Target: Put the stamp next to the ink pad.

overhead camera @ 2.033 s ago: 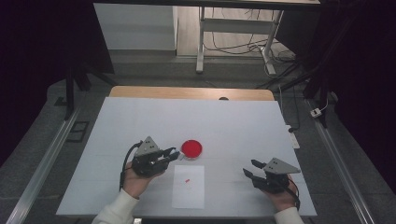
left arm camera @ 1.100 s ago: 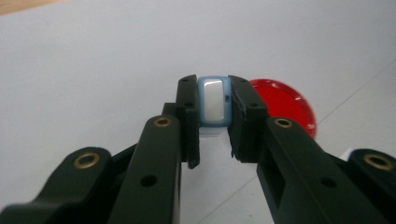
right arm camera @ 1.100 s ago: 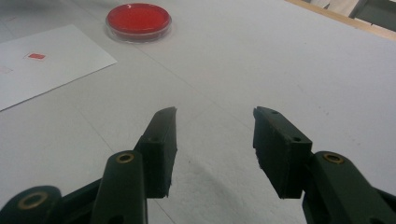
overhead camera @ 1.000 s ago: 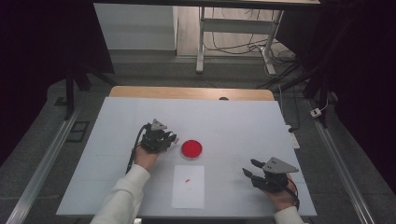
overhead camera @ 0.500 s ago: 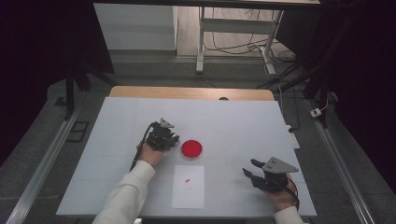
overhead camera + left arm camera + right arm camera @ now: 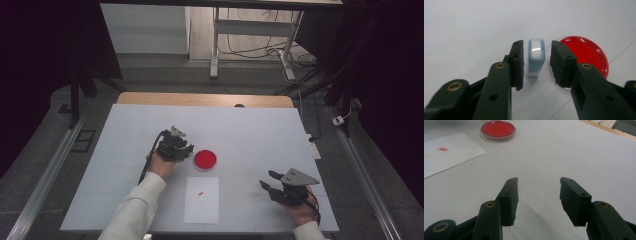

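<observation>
On the white counter (image 6: 250, 125) we find, at the left, the left gripper (image 6: 175, 146) held in the person's left hand (image 6: 161, 164), whose white sleeve (image 6: 132, 210) enters from the bottom edge of the high view. In the left gripper view, its jaws are parted with a clear gap on each side of a small blue and white block (image 6: 536, 57), which lies on the counter between the two pads without touching either; nothing is gripped. Just to the right of this gripper sits a round, shallow dish with red contents (image 6: 205, 160); in the left gripper view the dish (image 6: 586, 53) lies directly behind the right-hand jaw, which covers part of its rim. Near the dish, toward the person, a white sheet of paper (image 6: 202, 200) lies flat on the counter and carries a small red mark (image 6: 200, 193) in its upper half. Further right, well apart from the dish and the sheet, the right gripper (image 6: 277, 188) rests low over the counter in the person's right hand (image 6: 300, 210), with a grey three-cornered plate (image 6: 298, 177) on top. In the right gripper view its jaws stand wide apart and empty above bare counter, with the dish (image 6: 498, 130) and the sheet (image 6: 446, 153) beyond them at the upper left.
</observation>
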